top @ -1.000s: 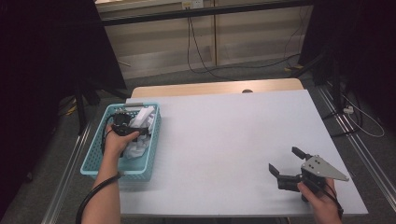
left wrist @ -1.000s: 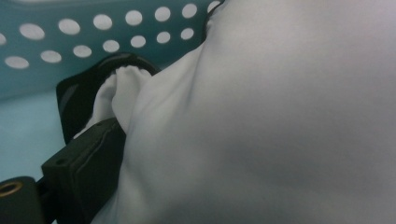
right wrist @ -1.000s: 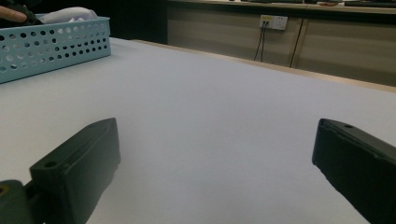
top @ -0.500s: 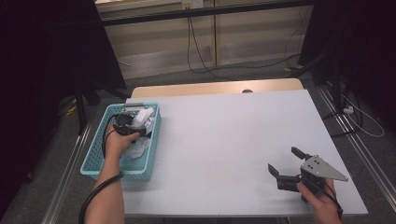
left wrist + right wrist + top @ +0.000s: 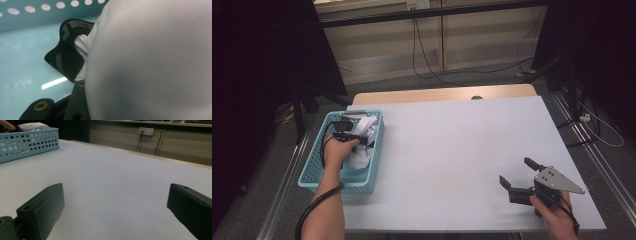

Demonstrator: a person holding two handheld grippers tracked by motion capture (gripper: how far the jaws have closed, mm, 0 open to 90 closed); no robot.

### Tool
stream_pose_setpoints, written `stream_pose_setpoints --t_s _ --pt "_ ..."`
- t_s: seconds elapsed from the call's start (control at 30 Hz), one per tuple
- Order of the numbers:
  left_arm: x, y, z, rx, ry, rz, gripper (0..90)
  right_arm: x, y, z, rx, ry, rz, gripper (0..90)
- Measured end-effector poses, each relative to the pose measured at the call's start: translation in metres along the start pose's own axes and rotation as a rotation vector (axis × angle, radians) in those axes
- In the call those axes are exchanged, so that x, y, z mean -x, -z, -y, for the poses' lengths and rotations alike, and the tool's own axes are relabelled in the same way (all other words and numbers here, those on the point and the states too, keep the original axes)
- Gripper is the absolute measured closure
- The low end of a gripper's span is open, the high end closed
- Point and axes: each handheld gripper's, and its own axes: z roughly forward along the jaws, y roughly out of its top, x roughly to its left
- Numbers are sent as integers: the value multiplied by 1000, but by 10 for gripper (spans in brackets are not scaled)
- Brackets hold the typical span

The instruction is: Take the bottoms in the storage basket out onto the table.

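Observation:
My left gripper is down inside a light blue perforated basket at the table's left edge. Its jaws have just been closing on a white cloth that lies bunched in the basket. In the left gripper view the white cloth bulges between the jaws and wrinkles against one black finger; the other finger is hidden behind it. My right gripper rests low over the table's front right, held by a hand. It is open, with bare white table between its fingers.
The white table top stretches between the basket and the right gripper. The basket stands far left in the right gripper view. A wooden strip runs along the table's far edge. Cables lie on the floor beyond.
The left hand has sunk a little deeper into the basket and its jaws have closed in on the white cloth. The right gripper has stayed put.

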Motion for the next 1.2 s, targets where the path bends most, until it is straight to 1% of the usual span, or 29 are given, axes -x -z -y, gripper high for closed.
stream_pose_setpoints --t_s 0.07,0.1,0.13,0.17,0.2,0.23,0.33,0.4,0.47,0.5,0.57,0.63,0.67,0.77,0.8,0.87,0.9,0.93,1.0,1.03,1.1,1.17,1.2 --pt "-2 5 -2 -21 -3 -2 676 0 0 0 0 -1 1 5" --pt "-2 7 -2 -16 -2 -6 677 0 0 0 0 -1 0 6" --pt "-4 14 -4 -22 3 8 679 0 1 0 0 0 2 5" --pt "-5 18 -5 -19 8 10 679 0 1 0 0 0 1 5" --pt "-5 18 -5 -19 8 10 679 0 1 0 0 0 1 5" --pt "-6 22 -6 -20 5 8 679 -1 1 0 0 0 1 5" --pt "-7 33 -10 -28 10 31 678 0 0 0 -1 1 1 5" --pt "-7 42 -13 -29 2 36 678 0 0 0 -1 0 2 6" --pt "-6 49 -17 -30 2 41 677 0 0 0 -2 1 3 6" --pt "-5 54 -19 -28 -5 34 677 0 0 0 -2 1 3 6" --pt "-3 61 -23 -23 -2 42 677 0 0 0 -1 3 1 6" --pt "0 69 -27 -11 -19 41 677 0 0 0 -2 2 0 5" --pt "2 73 -29 -20 -31 41 676 0 0 0 -3 4 1 5" --pt "7 83 -35 -21 -42 59 675 0 0 0 -3 5 1 6" --pt "9 86 -37 -20 -53 61 675 0 0 0 -3 5 1 5" --pt "13 92 -40 -11 -62 66 675 0 0 0 -3 5 3 6" --pt "15 95 -42 -15 -68 69 676 1 0 0 -3 3 5 5" --pt "19 101 -46 -7 -69 76 676 1 0 0 -3 3 6 5" --pt "21 103 -48 -6 -77 84 676 1 0 0 -4 3 6 6" --pt "24 106 -50 -4 -76 97 676 1 0 0 -5 4 5 6" --pt "30 110 -54 3 -79 107 676 1 0 0 -6 4 5 5" --pt "37 115 -58 2 -105 110 676 1 0 0 -5 4 5 6" --pt "41 116 -59 12 -110 111 676 1 0 0 -5 4 4 6"
